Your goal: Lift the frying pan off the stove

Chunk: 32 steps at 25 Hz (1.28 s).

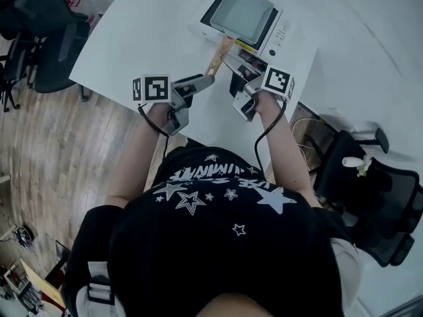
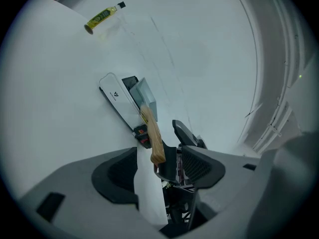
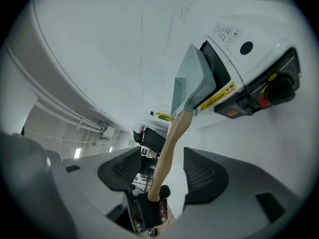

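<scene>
The frying pan [image 1: 241, 12] sits flat on top of the stove [image 1: 281, 33], at the far side of the white table [image 1: 132, 38]. It is a square grey pan. Its wooden handle [image 1: 218, 55] sticks out over the stove's near edge and points back at the person, so the long way of the pan runs from the stove toward the person's body. Both tools wait at the loose end of that handle, on the near side of the stove. The left gripper [image 1: 200, 82] comes in from the left and the right gripper [image 3: 162, 171] from the right. Both have their jaws wide apart and grip nothing yet. In the right gripper view the handle runs right down the gap between the two jaws, but the pads do not touch the wood. In the left gripper view only the tip of the handle shows in the gap, and it is not touched there either. So I think the right gripper is the better placed of the two. It looks like it only needs to squeeze the wood and then go straight up, away from the stove. The pan end is heavy and may dip back toward the stove.
</scene>
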Motion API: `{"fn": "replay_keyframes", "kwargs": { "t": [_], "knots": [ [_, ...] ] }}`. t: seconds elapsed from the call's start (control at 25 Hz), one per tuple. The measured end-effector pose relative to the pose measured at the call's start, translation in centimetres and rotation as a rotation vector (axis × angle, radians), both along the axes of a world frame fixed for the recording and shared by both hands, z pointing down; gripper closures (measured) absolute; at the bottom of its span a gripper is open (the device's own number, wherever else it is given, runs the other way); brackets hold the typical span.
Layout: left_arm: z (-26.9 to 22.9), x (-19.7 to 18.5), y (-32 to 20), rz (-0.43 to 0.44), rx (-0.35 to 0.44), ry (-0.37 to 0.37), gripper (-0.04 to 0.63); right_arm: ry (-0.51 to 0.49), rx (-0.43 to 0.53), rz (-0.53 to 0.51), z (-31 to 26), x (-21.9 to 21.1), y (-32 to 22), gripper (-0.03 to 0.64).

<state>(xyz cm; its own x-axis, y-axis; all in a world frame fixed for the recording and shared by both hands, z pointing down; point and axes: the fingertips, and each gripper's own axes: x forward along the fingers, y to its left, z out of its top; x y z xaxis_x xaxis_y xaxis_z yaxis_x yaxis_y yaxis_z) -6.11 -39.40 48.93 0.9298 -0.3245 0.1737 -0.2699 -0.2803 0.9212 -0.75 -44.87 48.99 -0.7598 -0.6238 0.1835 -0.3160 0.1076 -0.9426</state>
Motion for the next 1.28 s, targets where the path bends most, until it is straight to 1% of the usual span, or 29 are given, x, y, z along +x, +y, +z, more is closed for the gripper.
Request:
{"fn": "replay_keyframes", "kwargs": {
  "t": [0.2, 0.44, 0.76, 0.84, 0.96, 1.0, 1.08, 1.16, 1.28],
  "knots": [
    [0.3, 0.9, -1.0, 0.048, -0.023, 0.025, 0.331, -0.023, -0.028, 0.006, 0.6, -0.6, -1.5, 0.376],
    [0.6, 1.5, -1.7, 0.090, -0.024, 0.042, 0.341, -0.025, -0.054, -0.001, 1.6, -1.2, -2.5, 0.376],
    [0.4, 2.5, -1.6, 0.132, -0.019, 0.063, 0.367, -0.016, -0.041, -0.033, 1.8, -1.8, -2.8, 0.377],
    [0.3, 2.6, -1.5, 0.140, -0.015, 0.063, 0.393, -0.020, -0.039, -0.033, 1.7, -1.8, -2.9, 0.377],
    [0.5, 2.6, -1.6, 0.138, -0.011, 0.057, 0.466, -0.028, -0.038, -0.033, 1.7, -1.9, -3.1, 0.377],
    [0.5, 2.7, -1.6, 0.138, -0.013, 0.058, 0.469, -0.028, -0.037, -0.034, 1.7, -1.9, -3.1, 0.377],
    [0.5, 2.7, -1.6, 0.141, -0.018, 0.063, 0.472, -0.025, -0.033, -0.035, 1.7, -1.9, -3.1, 0.398],
    [0.5, 2.6, -1.6, 0.145, -0.018, 0.063, 0.475, -0.016, -0.029, -0.037, 1.8, -1.9, -3.1, 0.447],
    [0.4, 2.6, -1.6, 0.138, -0.018, 0.065, 0.479, -0.022, -0.018, -0.025, 1.8, -1.8, -3.3, 0.459]
  ]
}}
